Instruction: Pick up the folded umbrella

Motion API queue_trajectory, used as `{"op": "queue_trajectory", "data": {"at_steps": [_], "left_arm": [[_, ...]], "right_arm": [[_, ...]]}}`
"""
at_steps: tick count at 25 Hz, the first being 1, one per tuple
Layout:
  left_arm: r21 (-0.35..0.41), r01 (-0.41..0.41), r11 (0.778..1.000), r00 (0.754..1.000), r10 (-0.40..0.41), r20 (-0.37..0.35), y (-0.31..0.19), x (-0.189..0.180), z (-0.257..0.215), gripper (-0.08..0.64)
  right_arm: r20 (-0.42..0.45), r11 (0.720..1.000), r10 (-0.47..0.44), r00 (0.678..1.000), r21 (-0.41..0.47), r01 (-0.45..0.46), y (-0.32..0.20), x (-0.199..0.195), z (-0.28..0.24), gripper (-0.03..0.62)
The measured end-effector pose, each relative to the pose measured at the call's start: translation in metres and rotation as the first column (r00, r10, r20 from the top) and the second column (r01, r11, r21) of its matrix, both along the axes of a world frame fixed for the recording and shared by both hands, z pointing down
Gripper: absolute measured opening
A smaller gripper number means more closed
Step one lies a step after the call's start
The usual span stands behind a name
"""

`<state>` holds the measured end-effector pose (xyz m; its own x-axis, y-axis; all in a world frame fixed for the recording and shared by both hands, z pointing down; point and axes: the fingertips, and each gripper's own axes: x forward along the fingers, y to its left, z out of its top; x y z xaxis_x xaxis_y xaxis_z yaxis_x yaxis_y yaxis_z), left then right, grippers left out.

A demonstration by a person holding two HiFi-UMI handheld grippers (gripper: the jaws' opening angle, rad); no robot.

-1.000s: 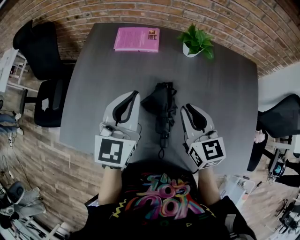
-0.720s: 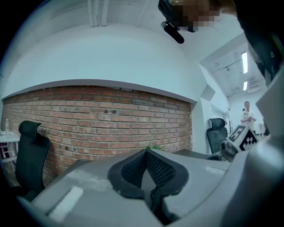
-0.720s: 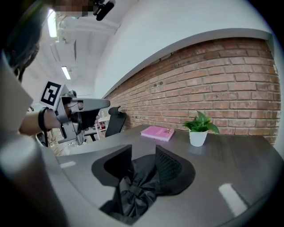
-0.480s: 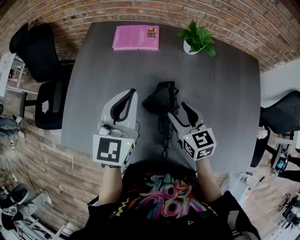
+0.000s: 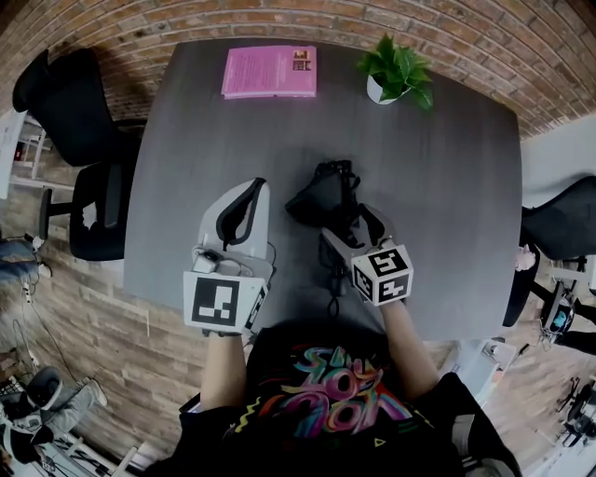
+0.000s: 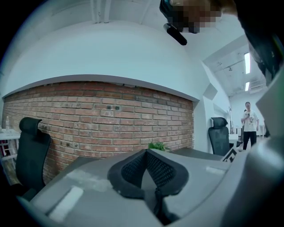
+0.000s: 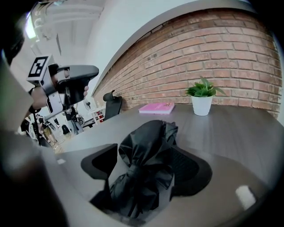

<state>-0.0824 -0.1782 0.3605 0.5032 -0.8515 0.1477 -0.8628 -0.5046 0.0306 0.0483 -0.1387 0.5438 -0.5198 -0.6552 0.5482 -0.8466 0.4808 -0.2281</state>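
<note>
In the head view a dark grey table [image 5: 447,177] stands before a brick wall [image 5: 186,23], with a black office chair [image 5: 79,121] off the table's left edge and another chair [image 5: 559,233] off its right edge. A pink book [image 5: 269,72] lies at the table's far edge and a potted plant [image 5: 396,74] at its far right. The folded umbrella [image 5: 326,191], black, lies on the table's middle, with its strap end towards the table's near edge. The right gripper [image 5: 352,224] is tilted down over the umbrella's near half. The left gripper [image 5: 256,184] hangs over the table's left half, apart from the umbrella. The table's right half and left margin are bare, and both marker cubes sit about over its near edge. In the left gripper view the two pads meet at their tips with nothing between them, facing the brick wall. A person [image 6: 248,126] stands beyond the table's right side. In the right gripper view the jaws stand wide, having just been opening, and the umbrella's bunched fabric fills the gap between them. The left pad stands clear of the fabric. The fabric overlaps the right pad, so contact there cannot be told. Beyond the jaws the tabletop runs bare to the book and plant at its far edge.
</note>
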Motion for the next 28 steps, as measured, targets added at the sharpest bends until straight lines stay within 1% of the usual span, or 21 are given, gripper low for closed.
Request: {"op": "queue_trajectory", "data": {"at_steps": [6,10,15,20,28], "left_arm": [[-0.005,0.002,1.0,1.0,-0.002,-0.005,-0.005,-0.001,0.007,0.002],[-0.016,0.006,1.0,1.0,-0.006,-0.01,-0.006,0.0,0.011,0.0],[-0.031,0.005,1.0,1.0,-0.006,-0.015,-0.008,0.002,0.018,0.002],[-0.035,0.011,0.999,1.0,-0.011,-0.015,-0.007,0.002,0.02,0.002],[-0.043,0.006,0.999,1.0,-0.006,-0.015,-0.007,0.007,0.023,0.002]], "right_arm": [[-0.056,0.996,-0.019,0.998,-0.088,0.014,-0.006,-0.009,0.03,0.396],[-0.098,0.99,-0.059,0.993,-0.137,0.045,-0.011,-0.015,0.045,0.397],[-0.153,0.983,-0.077,0.985,-0.175,0.049,-0.016,-0.016,0.062,0.397],[-0.164,0.968,-0.128,0.978,-0.234,0.088,-0.02,-0.021,0.074,0.416],[-0.163,0.97,-0.127,0.979,-0.228,0.088,-0.022,-0.022,0.076,0.417]]}}
